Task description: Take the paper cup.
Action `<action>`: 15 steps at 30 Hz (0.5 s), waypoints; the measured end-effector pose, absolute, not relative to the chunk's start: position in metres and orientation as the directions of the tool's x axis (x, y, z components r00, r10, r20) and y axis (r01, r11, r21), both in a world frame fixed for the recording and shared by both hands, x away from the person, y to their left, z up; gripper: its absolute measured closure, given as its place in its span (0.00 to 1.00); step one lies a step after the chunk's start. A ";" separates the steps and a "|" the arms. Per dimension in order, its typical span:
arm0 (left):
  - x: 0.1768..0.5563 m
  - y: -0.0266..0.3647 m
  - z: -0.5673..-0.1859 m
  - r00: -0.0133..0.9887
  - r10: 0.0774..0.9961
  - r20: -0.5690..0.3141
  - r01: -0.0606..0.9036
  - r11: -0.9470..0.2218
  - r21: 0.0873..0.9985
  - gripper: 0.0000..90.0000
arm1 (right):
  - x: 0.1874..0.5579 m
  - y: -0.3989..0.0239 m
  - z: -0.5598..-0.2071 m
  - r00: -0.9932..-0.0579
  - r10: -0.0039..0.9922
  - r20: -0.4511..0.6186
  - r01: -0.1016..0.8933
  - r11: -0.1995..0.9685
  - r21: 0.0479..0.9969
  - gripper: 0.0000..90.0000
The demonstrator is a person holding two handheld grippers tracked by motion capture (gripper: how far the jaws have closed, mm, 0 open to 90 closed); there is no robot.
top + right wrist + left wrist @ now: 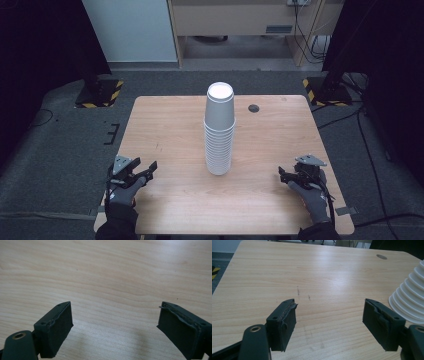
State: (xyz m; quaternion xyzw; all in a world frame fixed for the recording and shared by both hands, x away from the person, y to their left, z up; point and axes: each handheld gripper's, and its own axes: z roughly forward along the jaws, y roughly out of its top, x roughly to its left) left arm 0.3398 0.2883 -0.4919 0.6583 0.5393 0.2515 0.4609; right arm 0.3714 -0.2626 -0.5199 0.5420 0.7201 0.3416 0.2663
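Observation:
A tall stack of white paper cups (219, 131) stands upside down in the middle of the wooden table (165, 125). My left gripper (146, 171) rests at the table's front left corner, open, with nothing between its jaws. In the left gripper view the jaws of the left gripper (329, 315) stand wide apart over bare wood, and the rims of the cup stack (409, 300) show at the right edge. My right gripper (286, 176) sits at the front right, open and empty. In the right gripper view the right gripper (115, 320) frames bare table wood.
A dark round cable hole (254, 108) lies in the table behind and right of the stack. Stand bases with yellow-black tape (100, 92) sit on the floor at the back left and back right (322, 90). Cables (360, 130) run along the floor at right.

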 end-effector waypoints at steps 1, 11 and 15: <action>0.340 0.287 -0.492 0.295 0.941 -0.167 0.477 0.006 0.879 0.28 | 0.370 -0.263 -0.518 -0.274 0.962 -0.001 0.596 0.171 0.785 0.13; 0.339 0.284 -0.494 0.303 0.941 -0.153 0.478 -0.011 0.878 0.26 | 0.362 -0.264 -0.504 -0.281 0.959 0.020 0.540 0.141 0.830 0.14; 0.339 0.284 -0.495 0.301 0.942 -0.148 0.480 -0.015 0.877 0.26 | 0.359 -0.263 -0.496 -0.293 0.956 0.034 0.513 0.126 0.849 0.14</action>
